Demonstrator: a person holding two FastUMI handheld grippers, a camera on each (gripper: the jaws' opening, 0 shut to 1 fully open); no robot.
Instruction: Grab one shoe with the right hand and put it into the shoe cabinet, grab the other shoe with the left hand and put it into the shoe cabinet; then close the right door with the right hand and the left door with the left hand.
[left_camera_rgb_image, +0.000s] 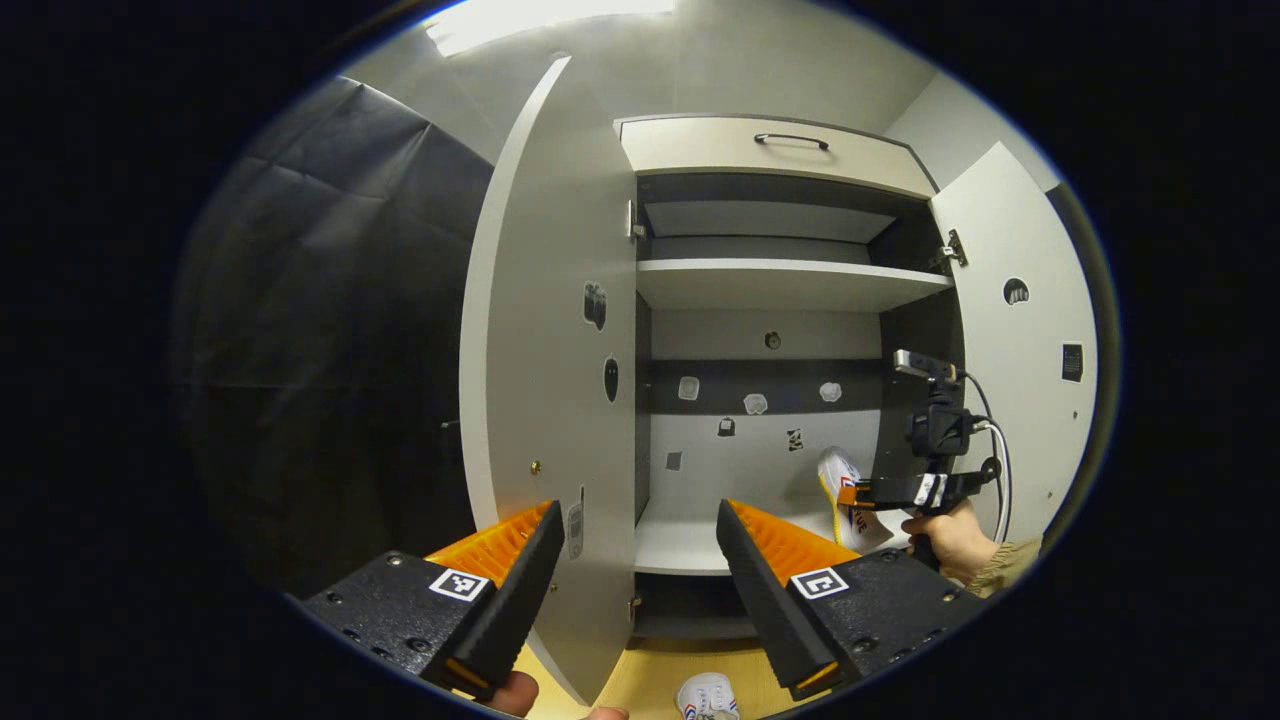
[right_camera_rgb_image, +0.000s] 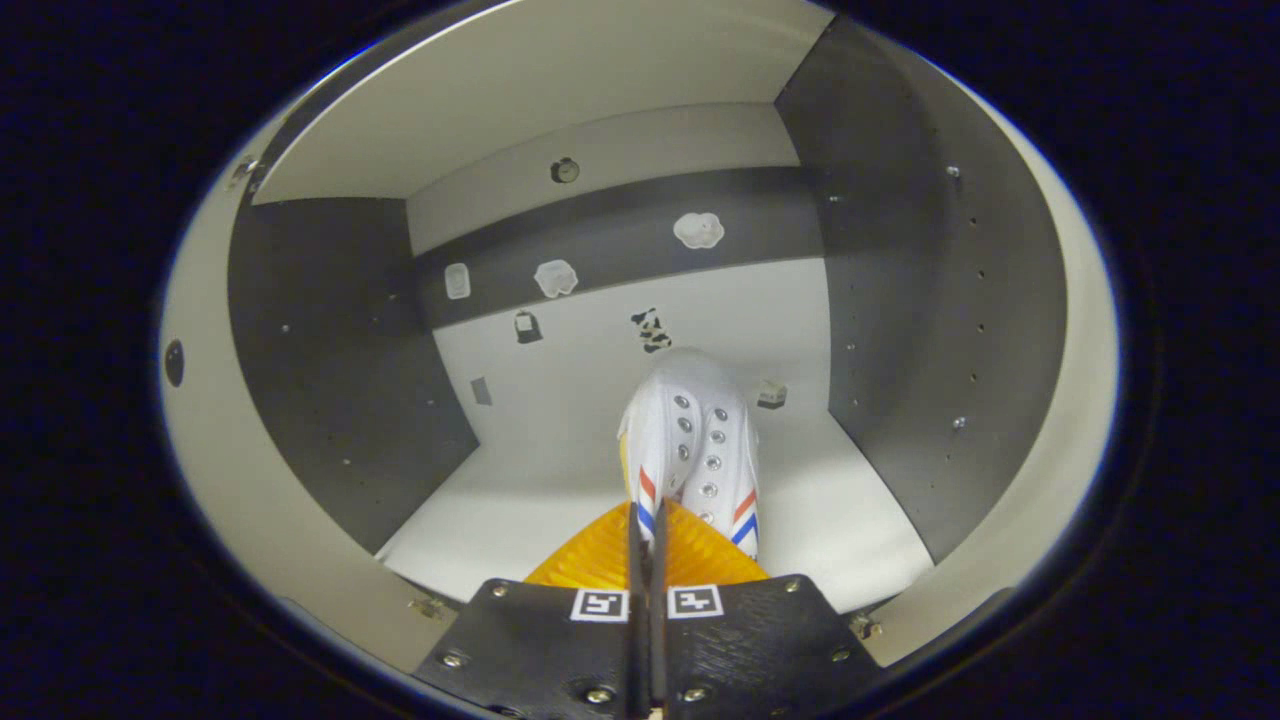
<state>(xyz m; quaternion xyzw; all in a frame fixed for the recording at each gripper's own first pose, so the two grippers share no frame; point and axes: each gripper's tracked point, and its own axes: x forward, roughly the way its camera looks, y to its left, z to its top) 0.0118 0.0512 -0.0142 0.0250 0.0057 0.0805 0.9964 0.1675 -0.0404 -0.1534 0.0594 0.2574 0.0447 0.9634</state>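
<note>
Your right gripper (right_camera_rgb_image: 645, 560) is pinched almost fully together on the heel of the white shoe (right_camera_rgb_image: 695, 440), toe aimed at the back of the shoe cabinet (right_camera_rgb_image: 900, 300). Set it flat near the right edge of the shelf (right_camera_rgb_image: 520, 500), leaving room beside it, then let go. Your left gripper (left_camera_rgb_image: 632, 560) hangs wide open, empty, by the left door (left_camera_rgb_image: 550, 350). The other shoe (left_camera_rgb_image: 708, 695) waits on the floor below.
</note>
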